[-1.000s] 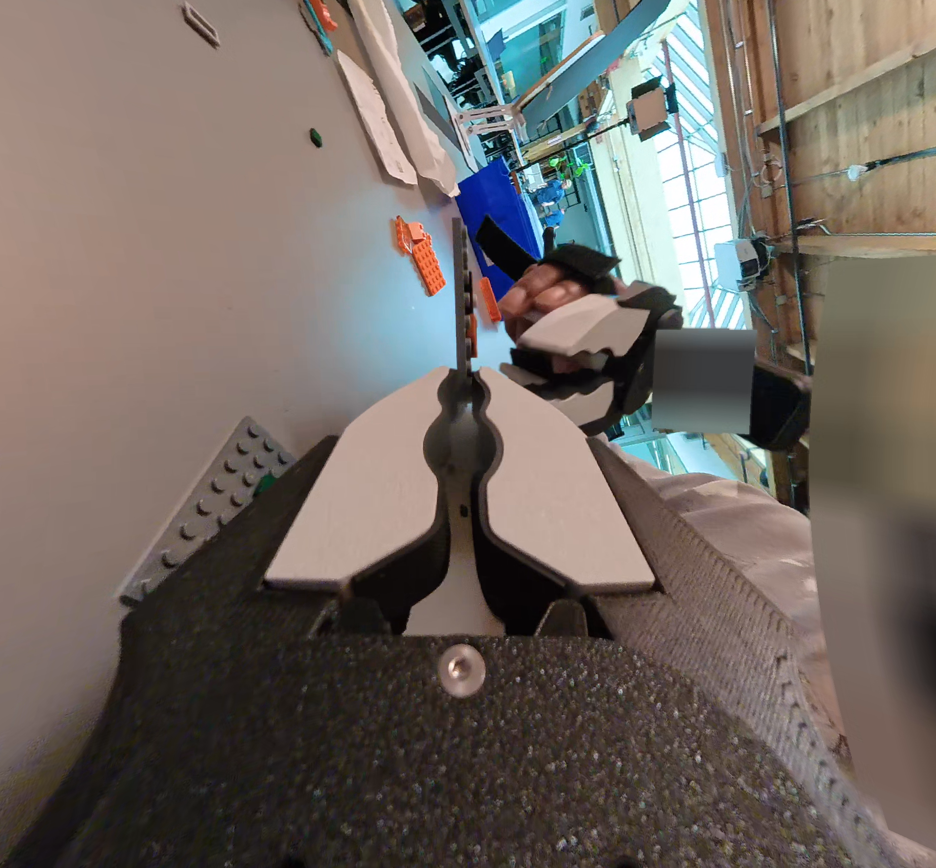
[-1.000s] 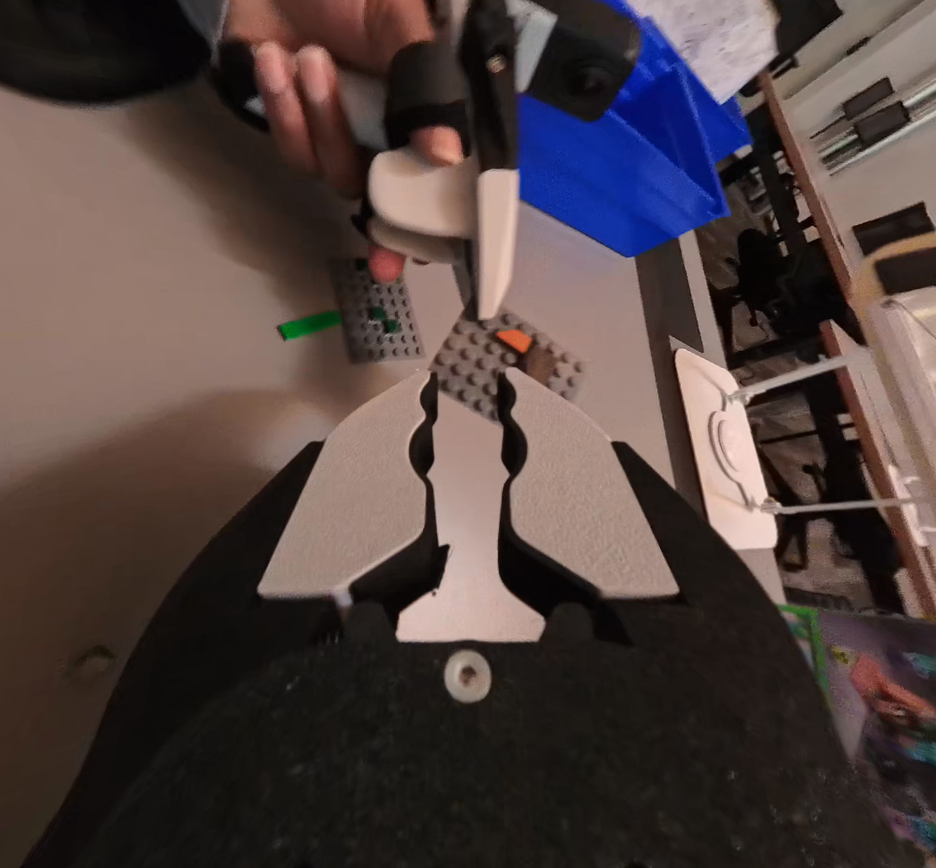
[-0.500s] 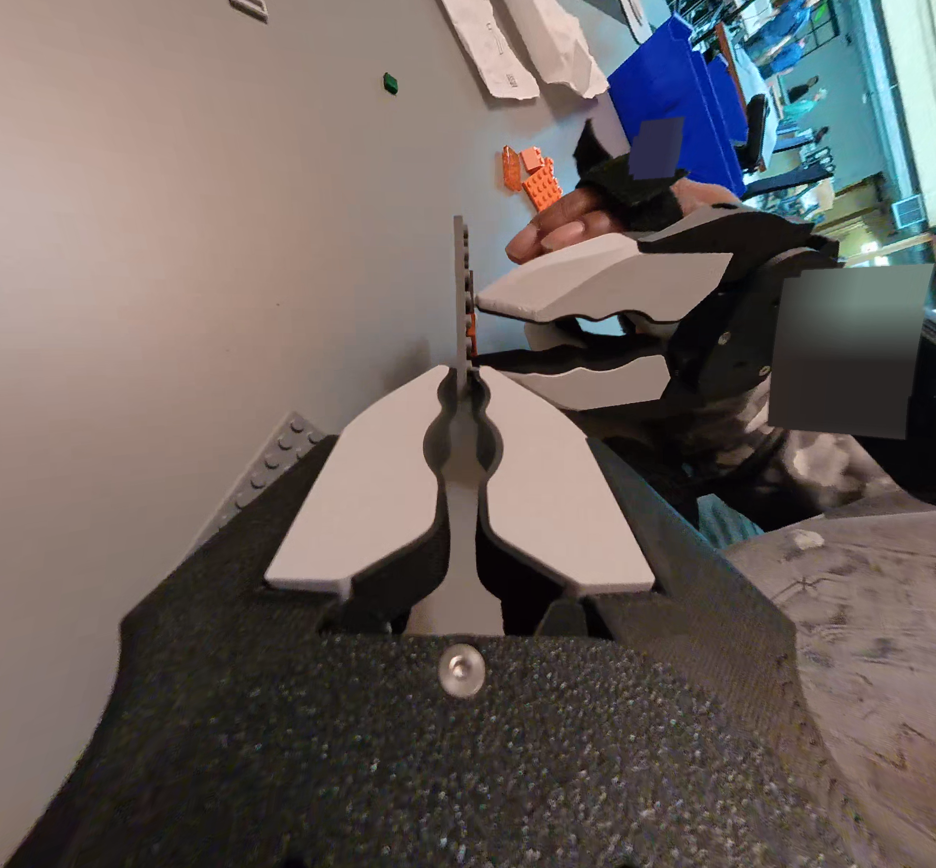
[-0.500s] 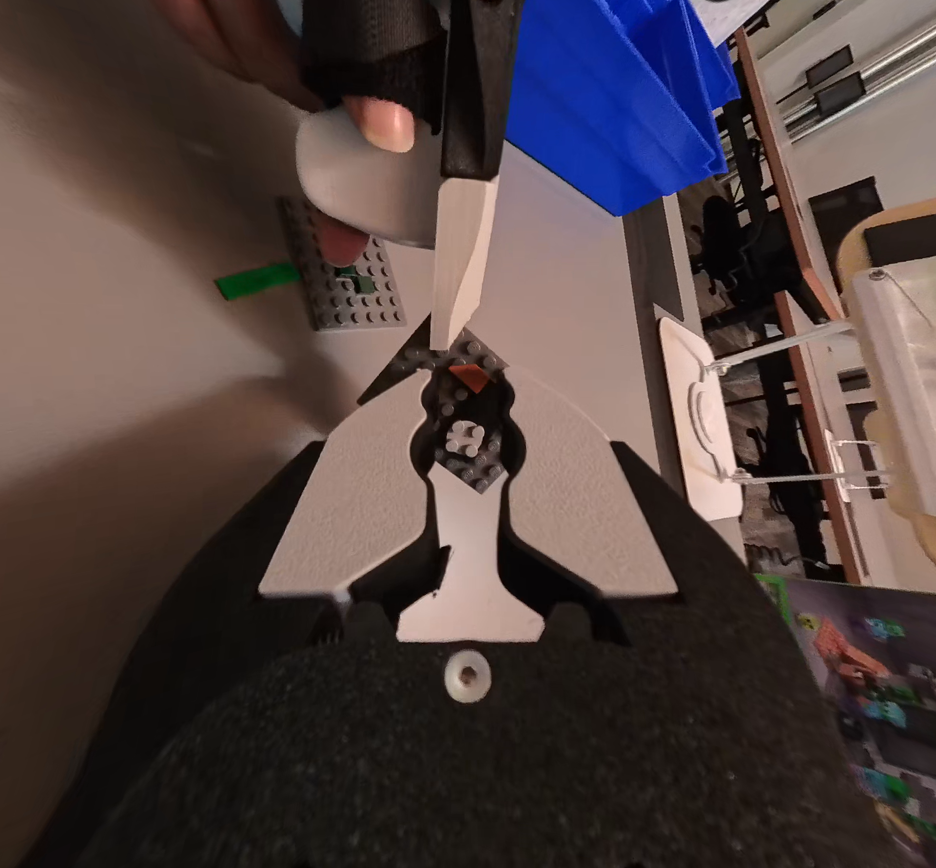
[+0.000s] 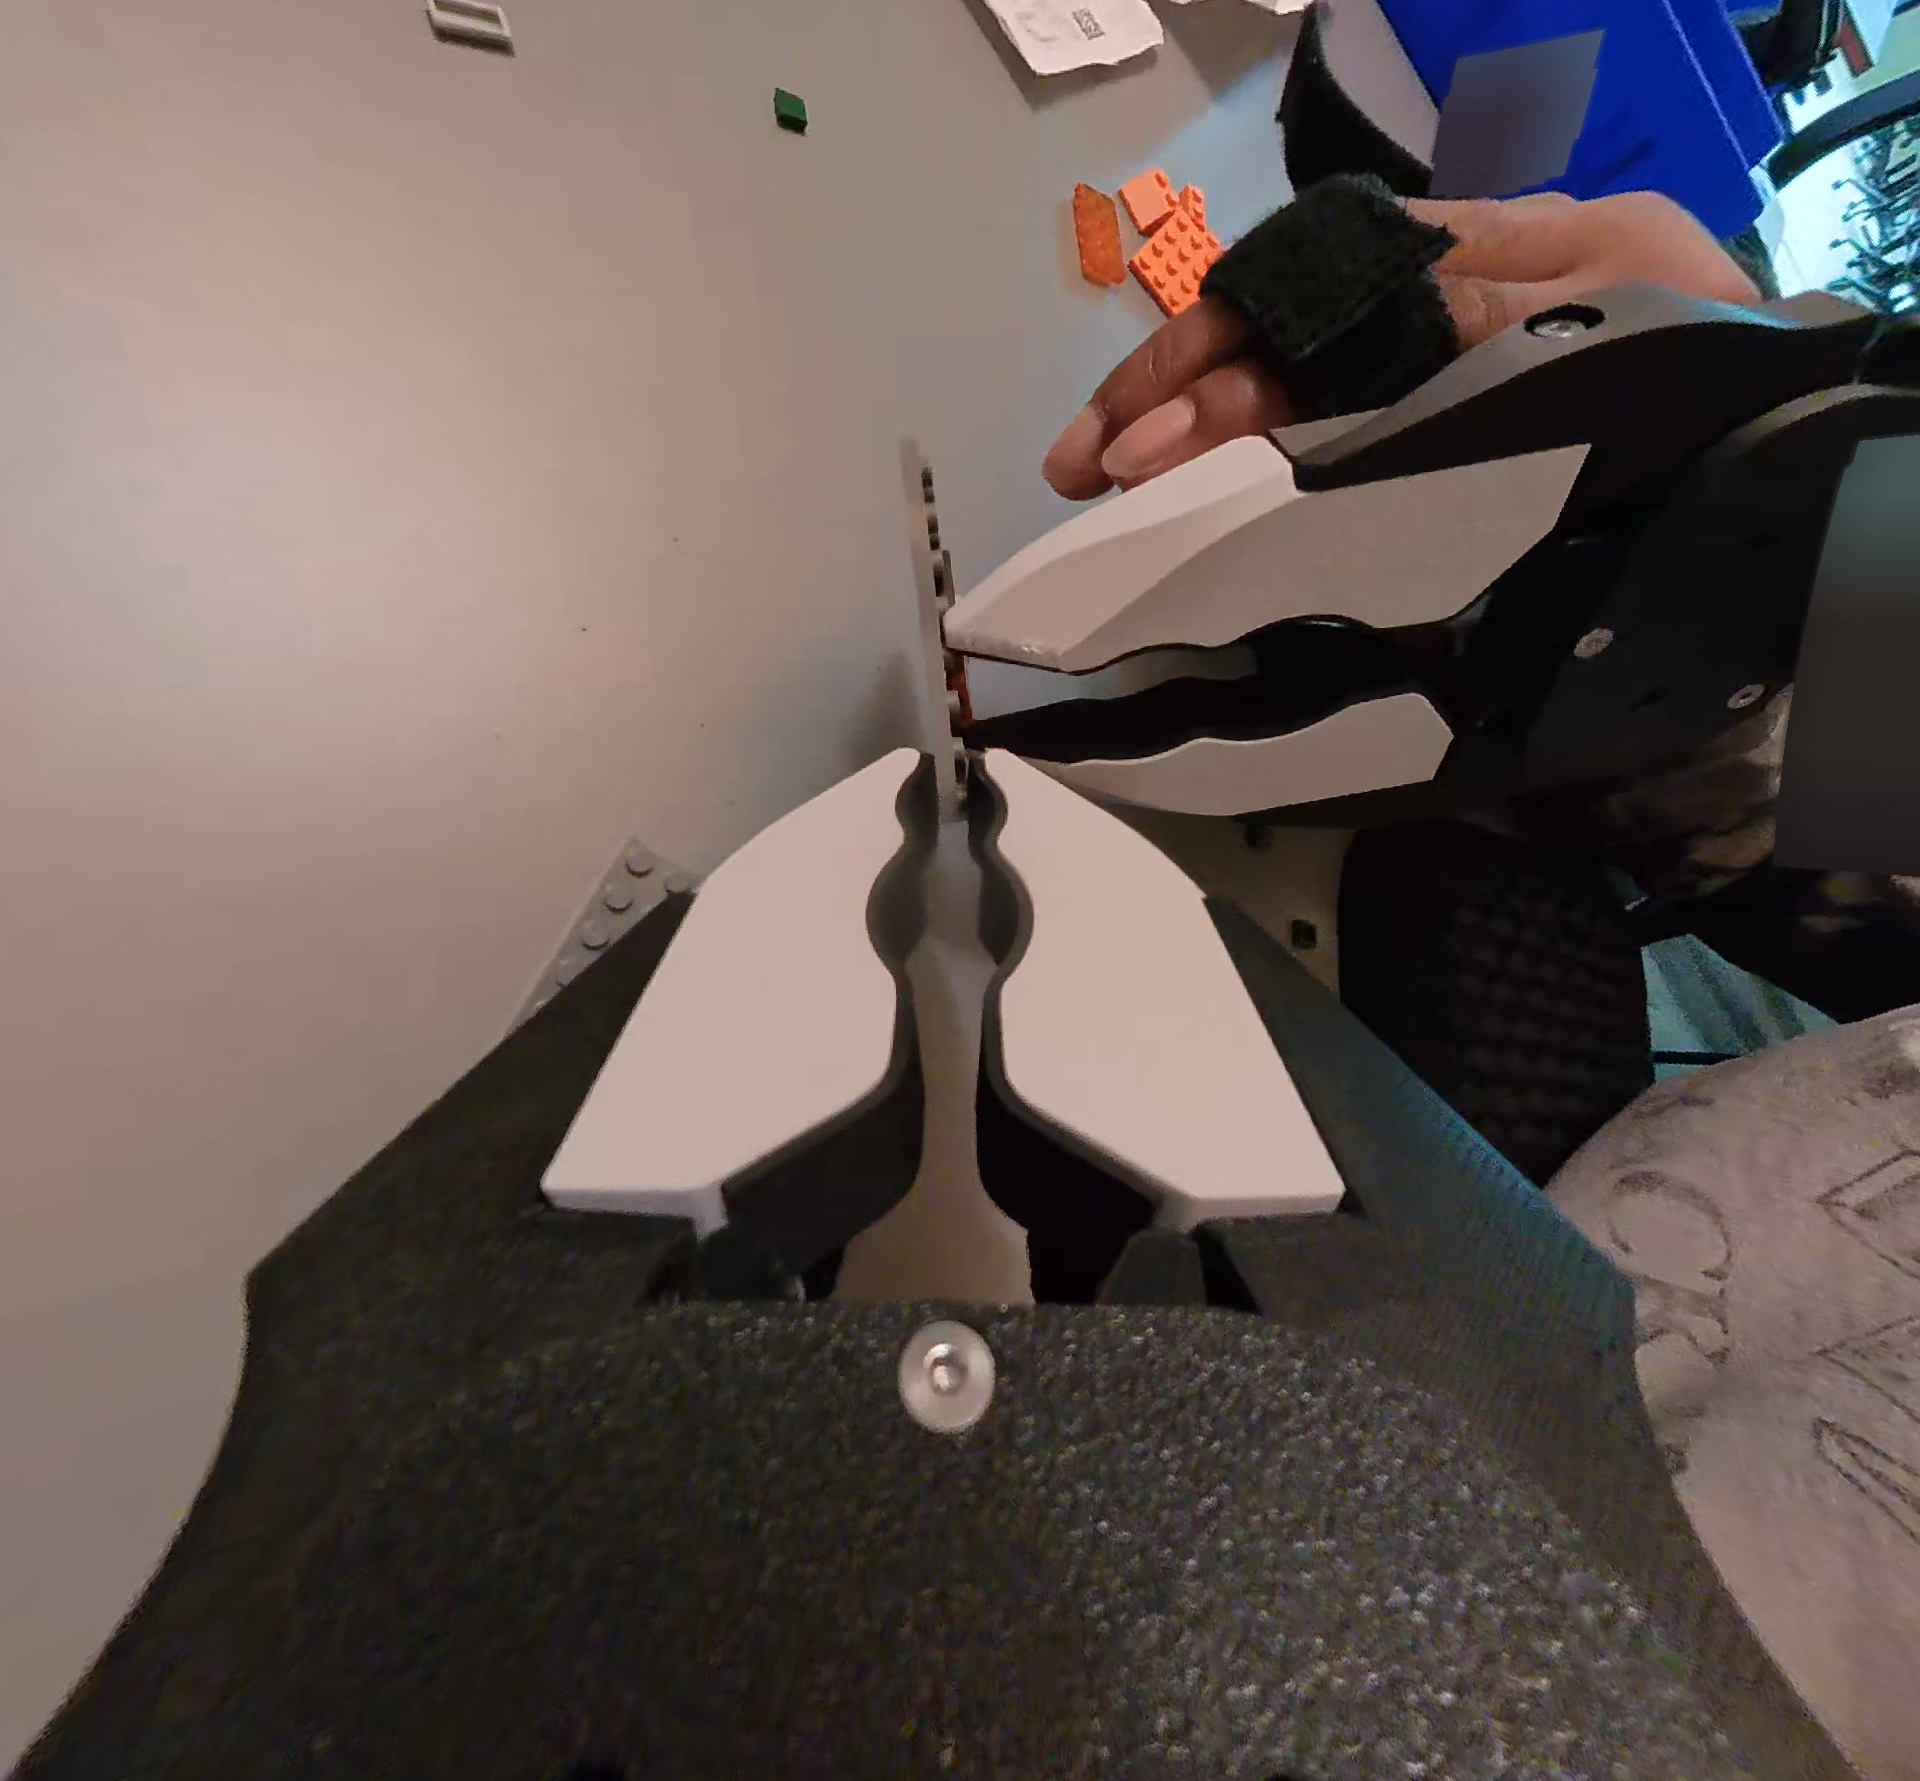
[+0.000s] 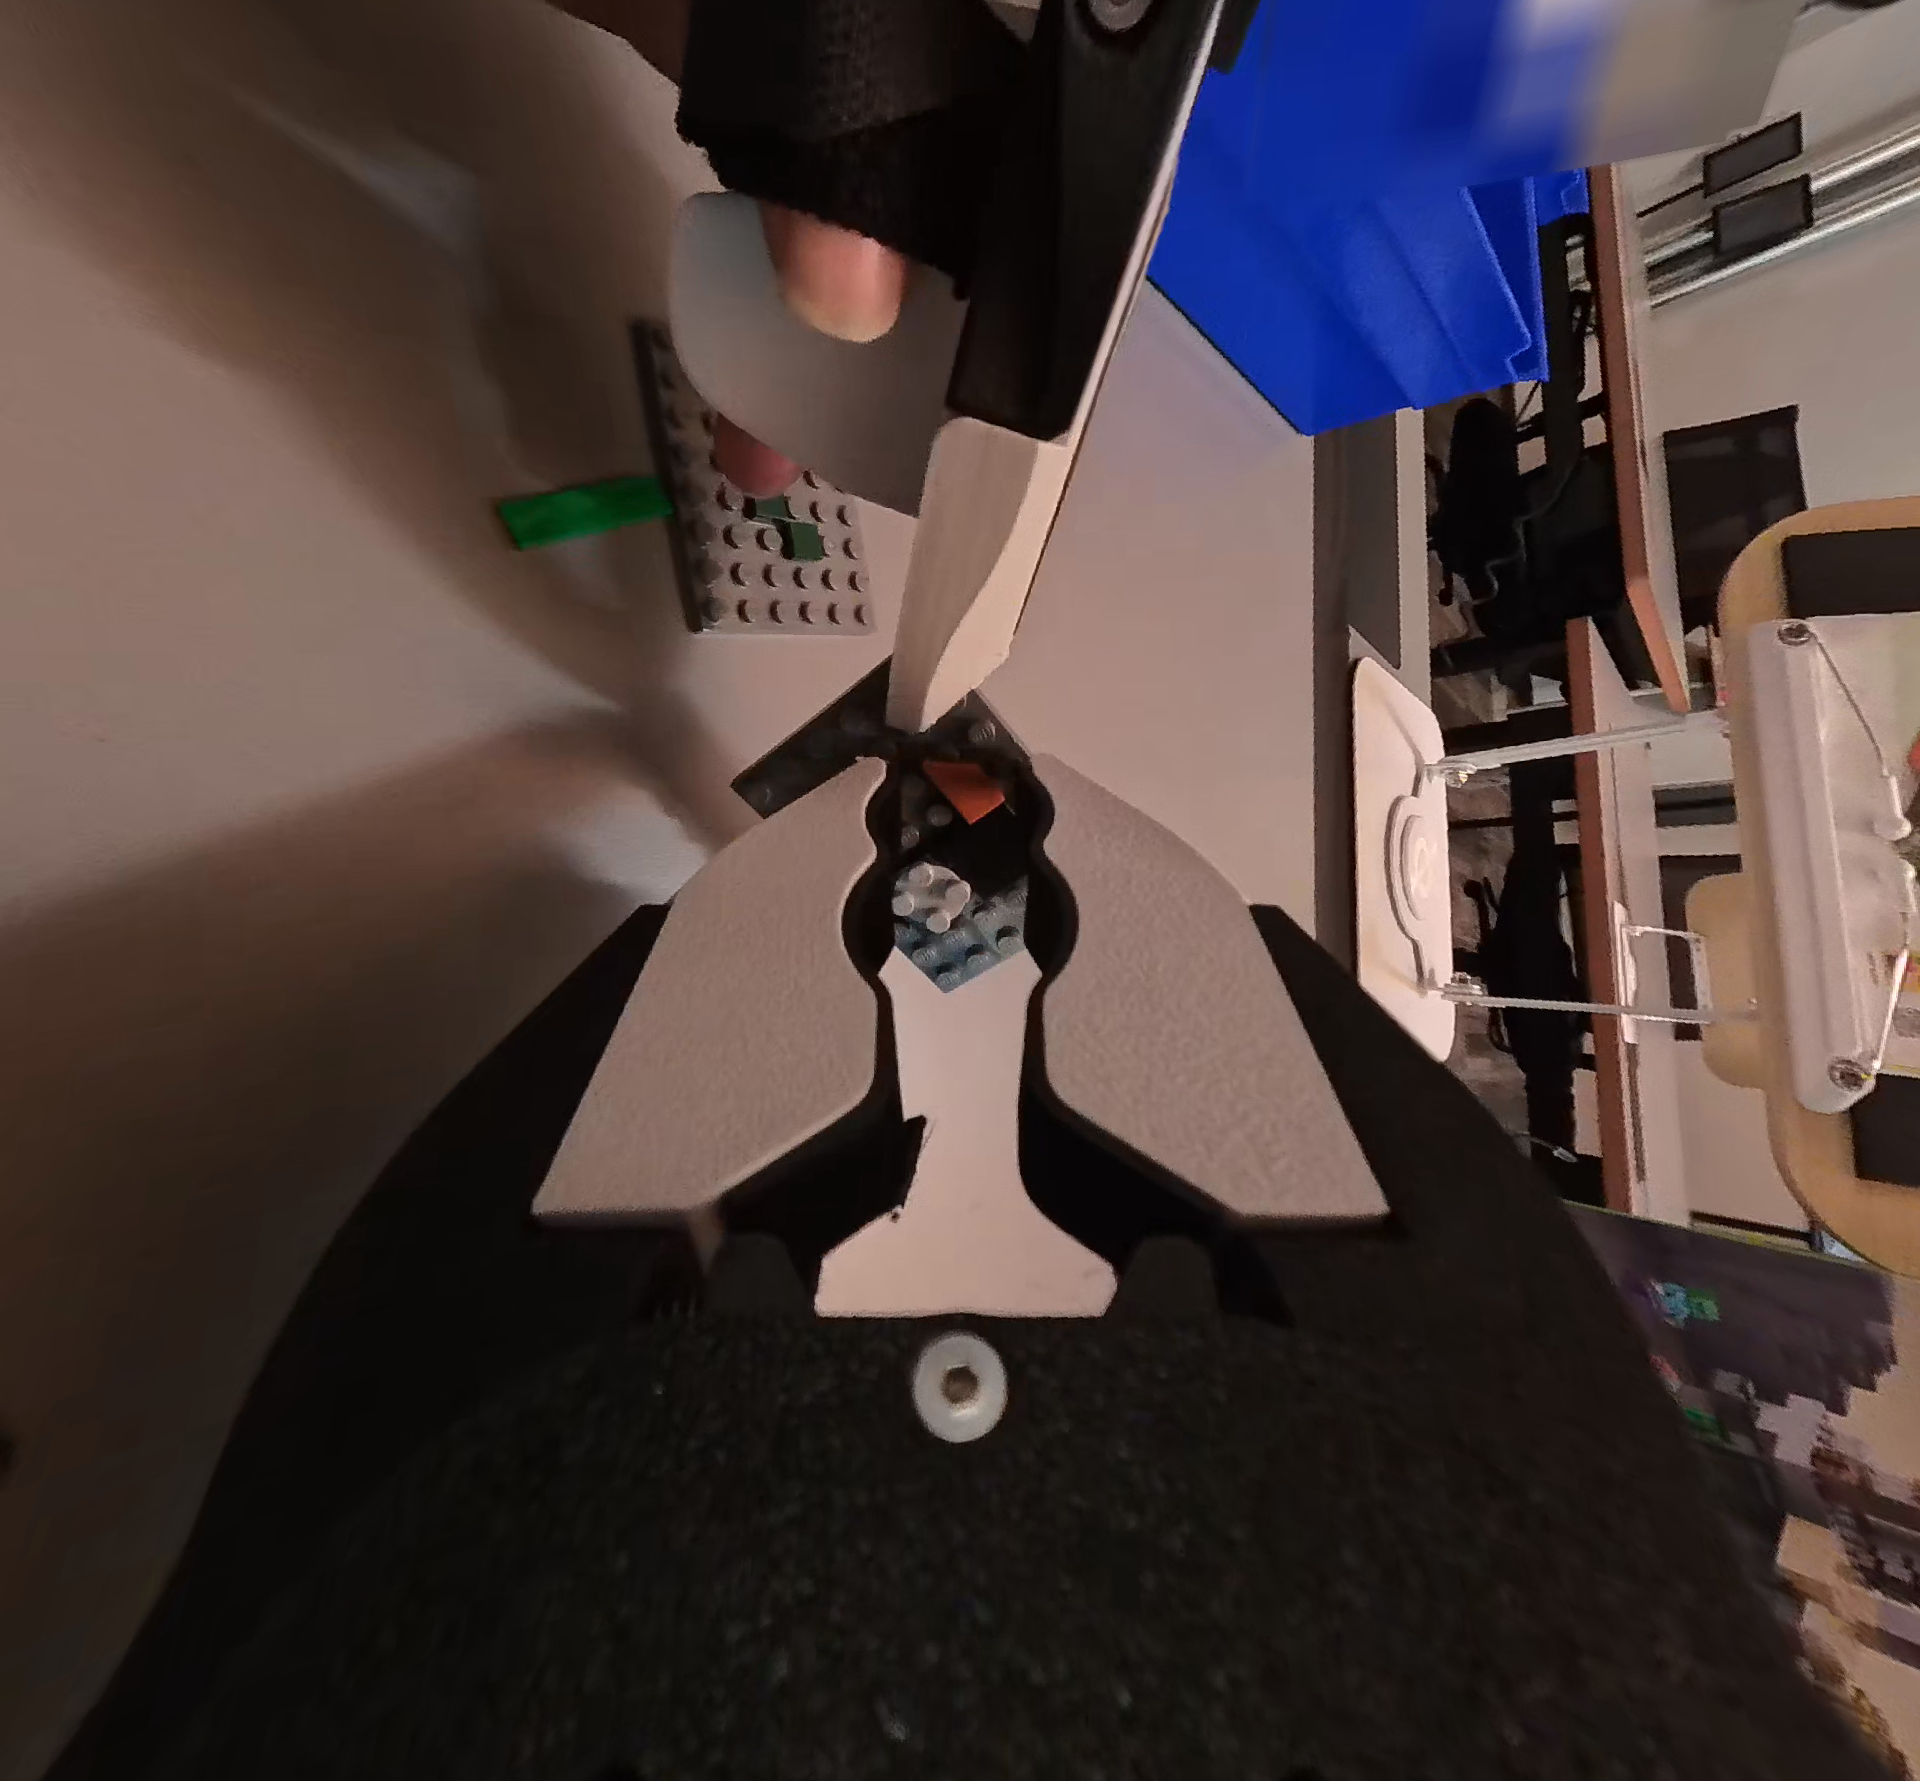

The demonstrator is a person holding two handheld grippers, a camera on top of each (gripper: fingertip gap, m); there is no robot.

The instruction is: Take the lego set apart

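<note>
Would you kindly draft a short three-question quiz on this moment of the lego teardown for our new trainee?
1. True or false: the left gripper is shut on the edge of the grey plate.
2. Which piece on the plate do the right gripper fingers bracket? A) the orange piece B) a yellow piece C) a white piece
3. Fill in: loose orange pieces lie on the table in front of a ____ bin.

Key: 1 true; 2 A; 3 blue.
</note>
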